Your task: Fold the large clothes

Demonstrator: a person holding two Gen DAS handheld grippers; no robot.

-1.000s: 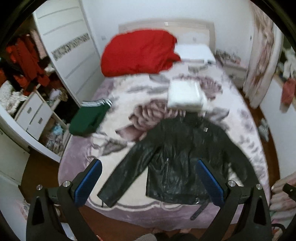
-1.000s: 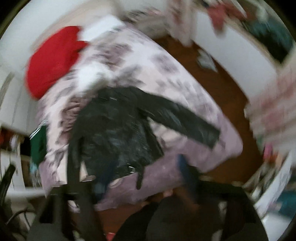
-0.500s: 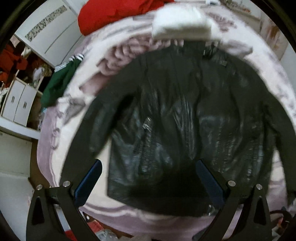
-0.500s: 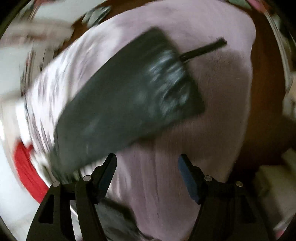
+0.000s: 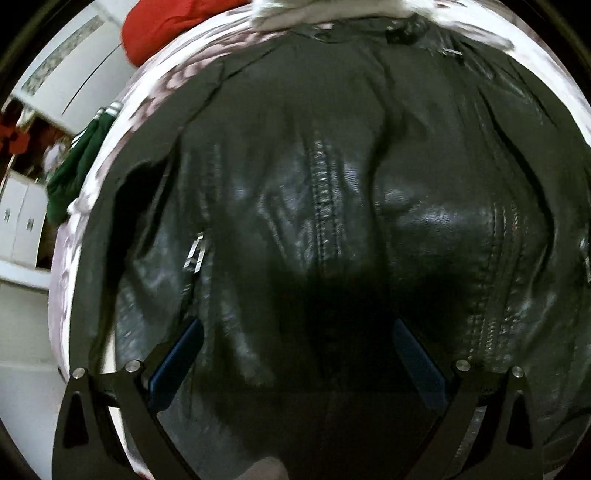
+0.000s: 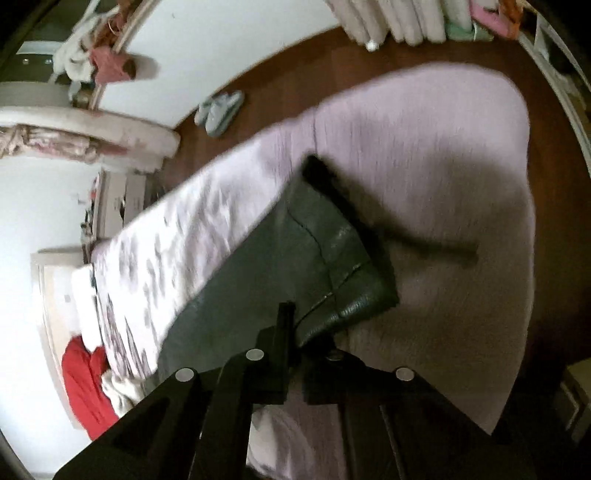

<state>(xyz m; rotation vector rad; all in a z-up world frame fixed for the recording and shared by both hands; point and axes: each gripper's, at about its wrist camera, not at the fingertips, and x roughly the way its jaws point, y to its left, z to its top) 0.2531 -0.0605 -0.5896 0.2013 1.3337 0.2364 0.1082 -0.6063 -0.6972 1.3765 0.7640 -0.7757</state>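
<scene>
A black leather jacket [image 5: 332,166] lies spread front-up on the bed and fills the left wrist view. My left gripper [image 5: 297,363] hovers close over its lower front, pointing steeply down. It is open, and only jacket surface shows between its blue pads [image 5: 177,362]. In the right wrist view the jacket's sleeve [image 6: 303,243] stretches across the lilac blanket [image 6: 424,147] to the bed's corner. My right gripper [image 6: 299,332] is at the cuff, with its jaws closing tight on the cuff's edge, which is pinched between them.
A green garment [image 5: 74,166] lies at the bed's left edge, with a red duvet [image 5: 166,22] and folded white cloth [image 5: 314,11] beyond the collar. White wardrobe doors [image 5: 74,66] stand to the left. Slippers [image 6: 219,109] lie on the brown floor [image 6: 280,70] beside the bed.
My left gripper has dropped towards the jacket, which has grown to fill its view. My right gripper has swung to the sleeve's end and gone from open to shut on the cuff.
</scene>
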